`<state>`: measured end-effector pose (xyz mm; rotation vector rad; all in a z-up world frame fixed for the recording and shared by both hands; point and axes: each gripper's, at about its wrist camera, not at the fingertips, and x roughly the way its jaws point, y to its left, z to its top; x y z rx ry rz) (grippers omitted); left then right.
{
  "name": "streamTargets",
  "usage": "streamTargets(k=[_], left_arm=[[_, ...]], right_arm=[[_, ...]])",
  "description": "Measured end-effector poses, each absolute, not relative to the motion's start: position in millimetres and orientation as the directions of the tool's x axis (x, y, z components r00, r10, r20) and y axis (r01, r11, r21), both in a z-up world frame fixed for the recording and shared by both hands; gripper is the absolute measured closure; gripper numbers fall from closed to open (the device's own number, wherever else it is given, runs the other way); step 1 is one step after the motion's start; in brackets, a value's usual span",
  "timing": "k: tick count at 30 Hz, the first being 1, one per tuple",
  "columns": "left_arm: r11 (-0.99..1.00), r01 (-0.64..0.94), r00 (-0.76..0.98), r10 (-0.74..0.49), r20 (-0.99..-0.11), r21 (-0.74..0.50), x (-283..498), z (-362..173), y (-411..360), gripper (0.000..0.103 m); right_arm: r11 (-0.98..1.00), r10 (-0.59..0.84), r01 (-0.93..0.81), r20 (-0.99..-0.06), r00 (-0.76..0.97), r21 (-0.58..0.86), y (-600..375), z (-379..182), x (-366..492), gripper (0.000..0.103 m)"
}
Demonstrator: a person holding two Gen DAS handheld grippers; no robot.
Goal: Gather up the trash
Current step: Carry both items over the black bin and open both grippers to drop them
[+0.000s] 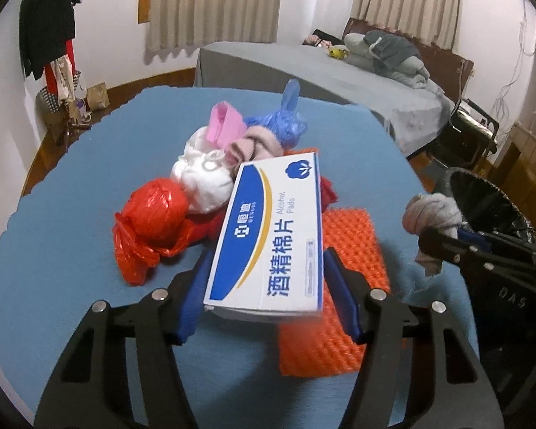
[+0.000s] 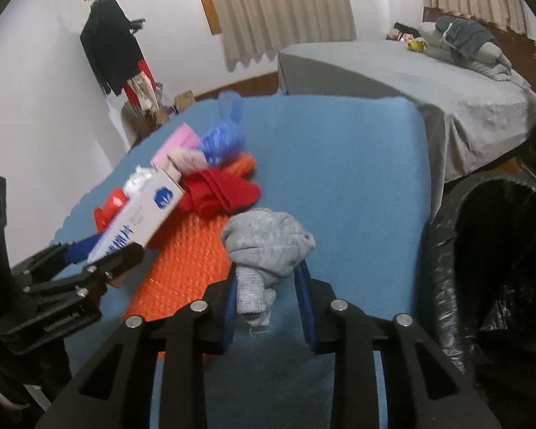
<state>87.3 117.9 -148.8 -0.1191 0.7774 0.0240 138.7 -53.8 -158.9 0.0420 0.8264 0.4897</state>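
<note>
Left tongs (image 1: 264, 279) grip box (image 1: 271, 228) lengthwise, pointing away

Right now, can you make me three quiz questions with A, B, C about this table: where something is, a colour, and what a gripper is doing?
1. Where is the black-lined trash bin?
A. On the bed
B. Beside the table's right edge
C. Under the coat rack

2. What colour is the bumpy mat on the table?
A. Orange
B. Green
C. Black

3. What is the left gripper doing?
A. Hanging empty
B. Squeezing a red bag
C. Holding the alcohol pads box between its fingers

Answers:
1. B, the bin stands just past the blue table.
2. A, its bumpy surface is bright orange.
3. C, the box sits lifted between both blue pads.
</note>
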Motion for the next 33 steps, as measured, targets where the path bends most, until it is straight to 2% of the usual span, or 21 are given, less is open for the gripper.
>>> streamTargets(k=[5,10,16,17,18,19,26,33], left_arm=[[0.993,-0.052,0.722,-0.038,-0.691,-0.109,84.2,-141.6,107.9,0.044],[0.995,-0.024,0.681,-0.052,-0.73,-0.092,95.2,-154.0,100.4,0.044],[0.996,-0.022,0.661,-0.05,-0.749,-0.086,107.8,-166.1,97.5,0.038],[0.996,-0.024,0.659,-0.052,-0.751,-0.09,108.5,-168.1,98.6,0.039],[0.995,-0.026,0.653,-0.055,-0.755,-0.095,110.8,-170.9,99.2,0.048],[0.995,-0.03,0.651,-0.051,-0.757,-0.094,111.5,-171.9,99.7,0.048],[0.995,-0.047,0.719,-0.028,-0.695,-0.089,99.7,-140.6,98.9,0.049],[0.996,0.01,0.772,-0.061,-0.633,-0.083,91.3,-98.9,69.3,0.049]], right_arm=[[0.884,0.446,-0.41,-0.666,0.598,0.223,-57.9,-142.1,137.4,0.074],[0.891,0.436,-0.384,-0.689,0.58,0.24,-61.8,-154.5,140.5,0.074],[0.896,0.425,-0.375,-0.699,0.576,0.237,-64.1,-160.5,142.7,0.074],[0.897,0.424,-0.374,-0.698,0.577,0.236,-64.3,-160.6,143.2,0.074],[0.898,0.423,-0.373,-0.698,0.578,0.235,-64.8,-160.6,143.7,0.074],[0.898,0.422,-0.371,-0.699,0.578,0.235,-65.1,-160.5,143.6,0.074],[0.901,0.422,-0.362,-0.68,0.599,0.24,-72.7,-150.5,140.0,0.074],[0.911,0.41,-0.332,-0.614,0.674,0.244,-101.1,-119.8,127.8,0.074]])
